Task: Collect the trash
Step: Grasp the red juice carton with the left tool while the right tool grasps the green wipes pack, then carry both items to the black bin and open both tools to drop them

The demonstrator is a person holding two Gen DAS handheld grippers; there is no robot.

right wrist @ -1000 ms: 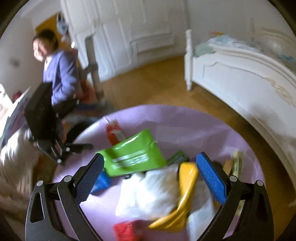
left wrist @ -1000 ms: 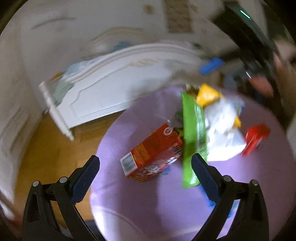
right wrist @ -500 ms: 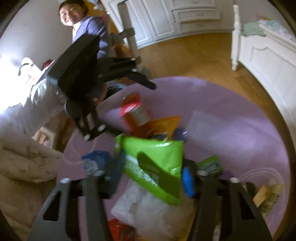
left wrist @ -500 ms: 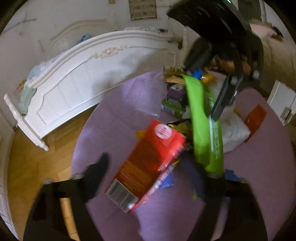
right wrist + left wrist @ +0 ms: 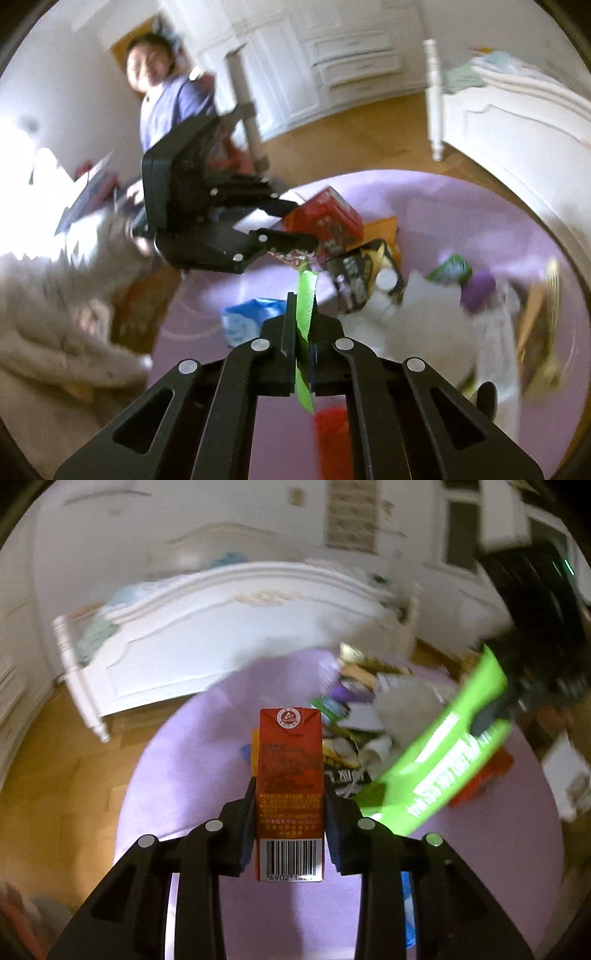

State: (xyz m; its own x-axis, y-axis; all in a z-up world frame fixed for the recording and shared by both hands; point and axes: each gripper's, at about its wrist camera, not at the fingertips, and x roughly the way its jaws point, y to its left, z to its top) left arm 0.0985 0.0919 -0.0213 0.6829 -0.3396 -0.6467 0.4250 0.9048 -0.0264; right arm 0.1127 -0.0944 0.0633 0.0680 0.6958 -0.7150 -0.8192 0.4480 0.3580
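My left gripper (image 5: 290, 827) is shut on a red drink carton (image 5: 290, 775), held lengthwise between the fingers above the purple rug (image 5: 192, 775). My right gripper (image 5: 303, 339) is shut on a green snack bag (image 5: 305, 325), seen edge-on between its fingers; the same bag (image 5: 439, 768) hangs at the right of the left wrist view. The left gripper with the red carton (image 5: 325, 218) also shows in the right wrist view. A pile of trash (image 5: 369, 716) lies on the rug: white wrappers, a purple item, a black packet.
A white bed footboard (image 5: 221, 638) stands beyond the rug on the wooden floor (image 5: 48, 775). A person in a purple top (image 5: 173, 103) is at the far left of the right wrist view. A blue packet (image 5: 247, 321) and red packet (image 5: 332, 424) lie on the rug.
Both grippers closed: the left took hold of the red carton and lifted it, the right took hold of the green bag and lifted it off the pile.
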